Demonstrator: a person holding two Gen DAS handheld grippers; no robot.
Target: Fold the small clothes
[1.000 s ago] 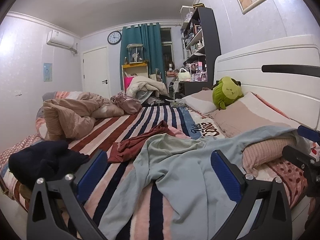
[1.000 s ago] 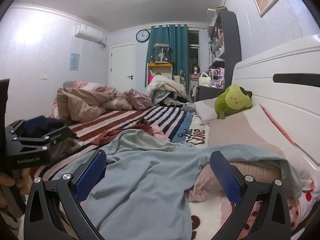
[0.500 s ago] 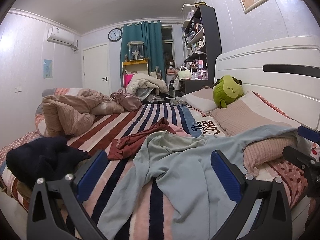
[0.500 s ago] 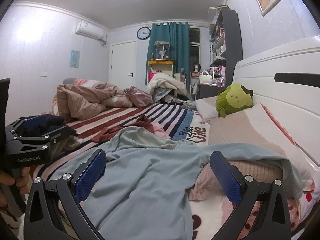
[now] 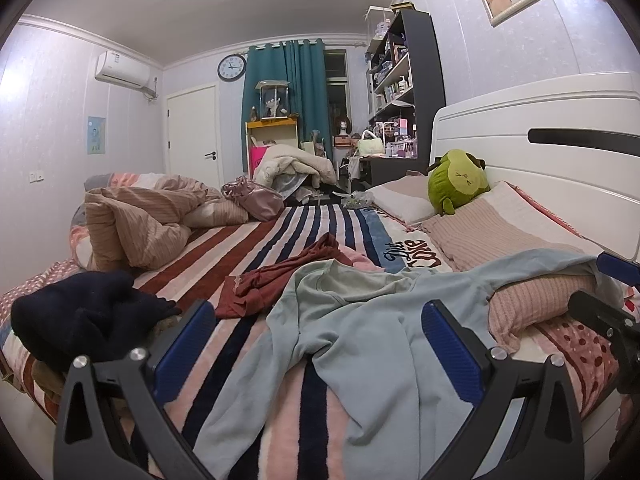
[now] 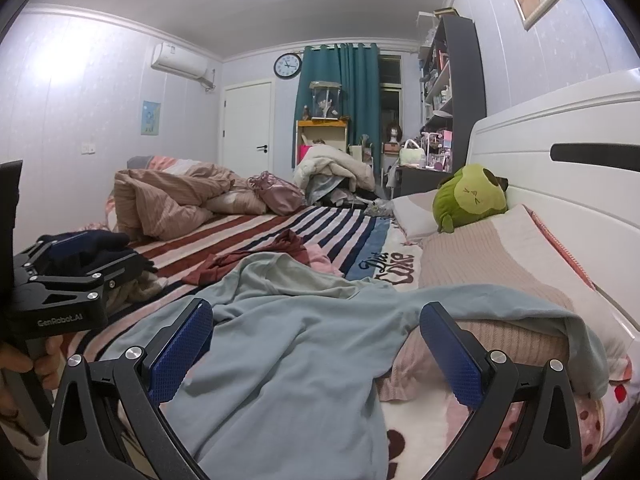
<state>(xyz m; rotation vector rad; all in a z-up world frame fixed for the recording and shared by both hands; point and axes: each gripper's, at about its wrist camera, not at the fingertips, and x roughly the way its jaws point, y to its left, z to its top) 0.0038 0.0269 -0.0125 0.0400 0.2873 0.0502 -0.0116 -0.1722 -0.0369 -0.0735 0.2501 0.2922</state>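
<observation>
Light-blue long-sleeved top point(image 5: 372, 320) lies spread and rumpled across the near end of a bed point(image 5: 280, 240) covered by a striped blanket, one sleeve draped up over a ribbed pink pillow point(image 5: 532, 304) by the white headboard point(image 5: 540, 148), the other trailing toward the bed's near edge. Beyond its neckline sits a crumpled dark-red garment point(image 5: 280, 276), touching a small pink one point(image 5: 360, 258) just beside it. A bunched pink duvet point(image 5: 136, 224) fills the far left of the mattress, and a dark navy garment point(image 5: 80, 316) is heaped at the near left edge. A green plush toy point(image 5: 456, 184) leans against the headboard on the pillows. Tall dark shelves point(image 5: 404, 92) by the teal curtain point(image 5: 292, 80) are crowded with small items too tiny to identify. The left gripper point(image 5: 316, 340) hovers over the blue top with its blue-padded jaws spread wide, gripping nothing. The right gripper point(image 6: 316, 340) is likewise spread wide and empty above the same top, and the person's hand point(image 6: 24, 360) on the left gripper's handle shows at the edge of the right wrist view.
</observation>
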